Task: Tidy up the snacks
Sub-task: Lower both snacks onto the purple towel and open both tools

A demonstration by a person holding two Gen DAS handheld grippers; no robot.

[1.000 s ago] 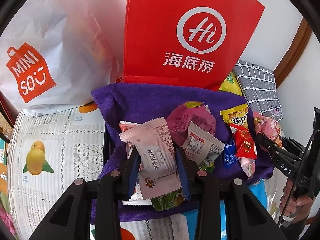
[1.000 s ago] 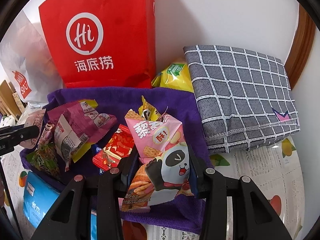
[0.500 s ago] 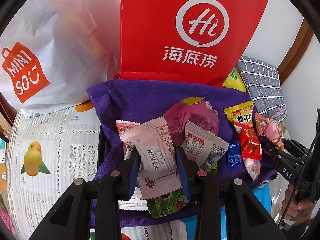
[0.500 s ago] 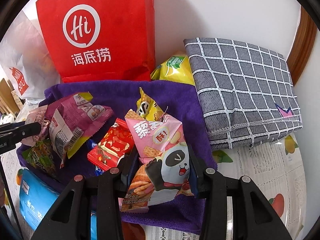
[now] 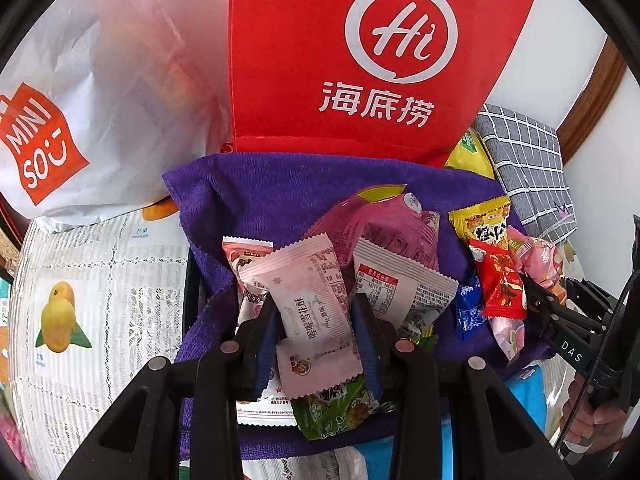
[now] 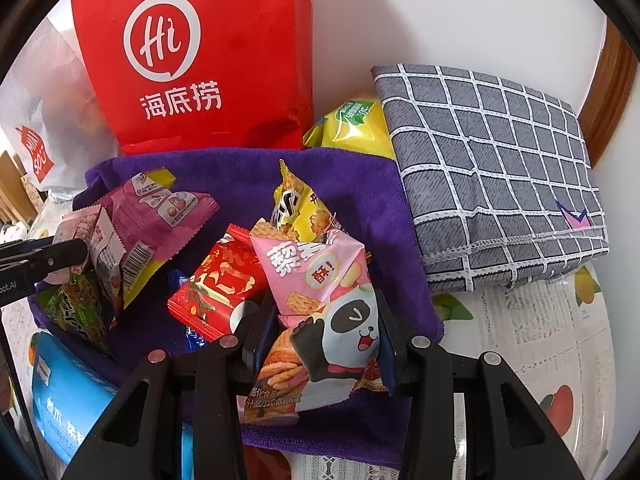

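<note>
Snacks lie heaped on a purple towel (image 5: 280, 192) spread over my worktop (image 5: 100, 280), which is covered in a fruit-printed cloth. My left gripper (image 5: 316, 332) is clamped on a pale pink snowflake-crisp packet (image 5: 312, 320), its blue-padded fingers (image 5: 266, 344) pressing both long edges; the packet stands tilted above a green packet (image 5: 336, 408) and a white one beneath it. Just beside it to the right lie a white packet with a red nutrition label (image 5: 400, 292) and a magenta pouch (image 5: 384, 220).

My right gripper (image 6: 320, 344) is clenched on a pink panda cracker bag (image 6: 320, 308), gripping its lower half (the panda's face sits right between the fingers). Touching that bag on the left is a red peanut packet (image 6: 216, 288), and a yellow packet (image 6: 300, 208) pokes up behind it. A small blue packet (image 6: 192, 336) peeks from under the red one.

Behind the towel stands a red Haidilao paper bag (image 6: 192, 60), with a white Miniso bag (image 5: 80, 100) to its left. A folded grey checked cloth (image 6: 492, 168) rests at the towel's right edge, a yellow-green pouch (image 6: 352, 124) wedged between it and the red bag. A blue tissue pack (image 6: 68, 400) lies at the towel's near left corner.
</note>
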